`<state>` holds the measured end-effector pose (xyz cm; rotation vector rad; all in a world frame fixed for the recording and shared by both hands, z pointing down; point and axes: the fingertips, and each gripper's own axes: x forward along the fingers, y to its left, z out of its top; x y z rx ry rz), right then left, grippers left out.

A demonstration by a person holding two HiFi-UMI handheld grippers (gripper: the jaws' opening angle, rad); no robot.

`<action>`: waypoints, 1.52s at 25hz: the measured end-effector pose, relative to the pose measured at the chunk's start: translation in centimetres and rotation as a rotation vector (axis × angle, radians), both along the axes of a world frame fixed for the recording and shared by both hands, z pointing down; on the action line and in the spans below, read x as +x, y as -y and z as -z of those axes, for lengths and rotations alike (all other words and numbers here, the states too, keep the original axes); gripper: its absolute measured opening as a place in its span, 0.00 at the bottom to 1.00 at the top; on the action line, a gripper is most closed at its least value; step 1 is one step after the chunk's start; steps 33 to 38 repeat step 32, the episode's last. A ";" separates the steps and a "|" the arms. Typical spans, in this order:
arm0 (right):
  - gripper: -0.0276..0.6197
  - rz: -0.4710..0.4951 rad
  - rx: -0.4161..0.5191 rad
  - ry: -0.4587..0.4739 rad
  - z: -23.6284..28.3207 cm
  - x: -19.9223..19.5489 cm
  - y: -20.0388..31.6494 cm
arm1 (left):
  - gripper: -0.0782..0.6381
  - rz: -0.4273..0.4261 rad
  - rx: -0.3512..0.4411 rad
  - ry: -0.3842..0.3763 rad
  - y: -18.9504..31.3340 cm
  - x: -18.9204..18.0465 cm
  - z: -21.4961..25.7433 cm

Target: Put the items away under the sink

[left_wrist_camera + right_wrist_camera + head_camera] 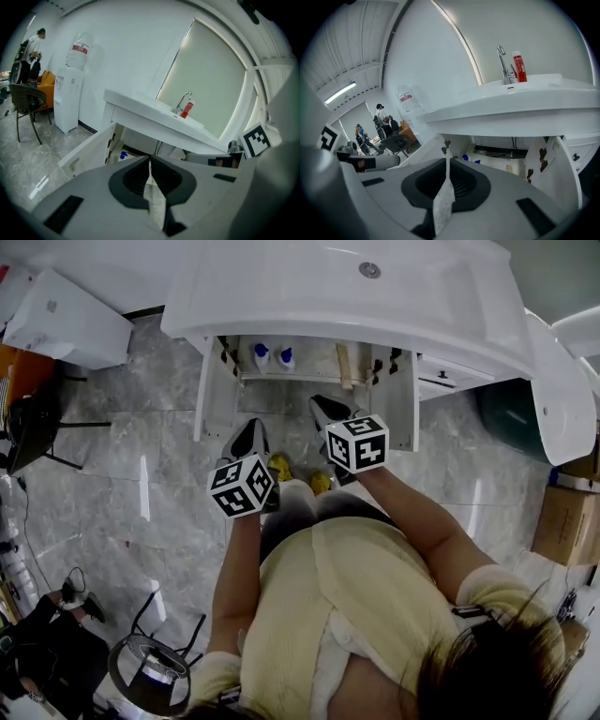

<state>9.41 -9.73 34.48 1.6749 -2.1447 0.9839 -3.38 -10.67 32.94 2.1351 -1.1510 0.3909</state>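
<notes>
The white sink cabinet stands with both doors swung open. Inside it are two blue-capped bottles and a pale wooden-handled item. The blue caps also show in the left gripper view and the right gripper view. A red bottle stands by the faucet on the sink top. My left gripper and right gripper hover in front of the open cabinet. Both are shut, with nothing between the jaws.
The left door and right door flank the opening. A water dispenser and a chair stand to the left. Cardboard boxes sit at the right, and a stool is behind the person. People stand far off.
</notes>
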 end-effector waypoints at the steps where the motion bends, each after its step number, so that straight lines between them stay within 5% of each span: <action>1: 0.11 0.000 0.005 -0.003 0.2 0.0 0.0 | 0.18 -0.001 0.003 0.000 -0.1 0.0 0.1; 38: 0.08 0.024 -0.008 -0.015 0.7 -2.0 1.1 | 0.18 -0.007 0.011 0.012 1.9 -2.8 0.5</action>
